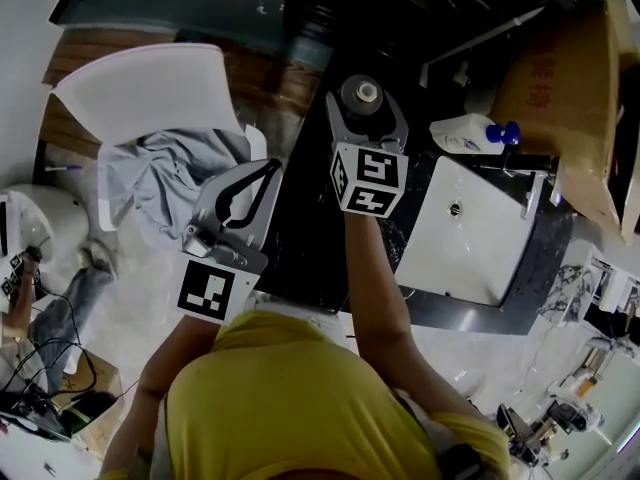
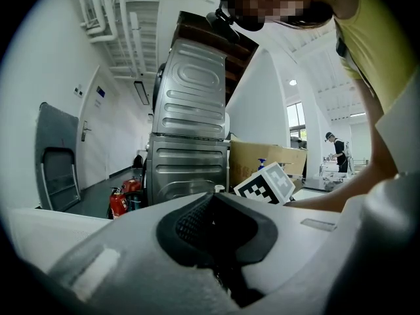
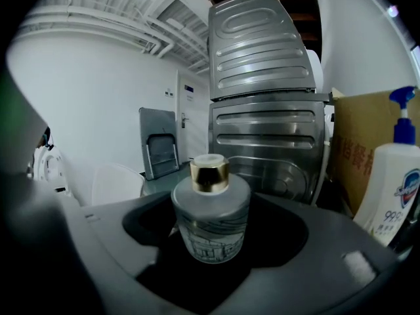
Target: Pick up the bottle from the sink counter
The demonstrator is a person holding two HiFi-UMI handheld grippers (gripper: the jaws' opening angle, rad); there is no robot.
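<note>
A round frosted-grey bottle (image 1: 367,94) with a gold cap stands upright on the black sink counter (image 1: 310,238). In the right gripper view the bottle (image 3: 210,209) fills the middle, set between the two grey jaws. My right gripper (image 1: 365,106) reaches over the counter with its jaws wide, one on each side of the bottle and close to its sides; I see no pad pressing on it. My left gripper (image 1: 272,166) hangs off the counter's left edge, its jaws closed together with nothing in them.
A white basin (image 1: 470,233) with a tap (image 1: 530,173) lies right of the bottle. A white pump bottle (image 1: 470,133) stands beside a cardboard box (image 1: 560,78). Stacked steel machines (image 3: 269,130) rise behind. A white chair (image 1: 150,88) with grey cloth (image 1: 165,163) stands to the left.
</note>
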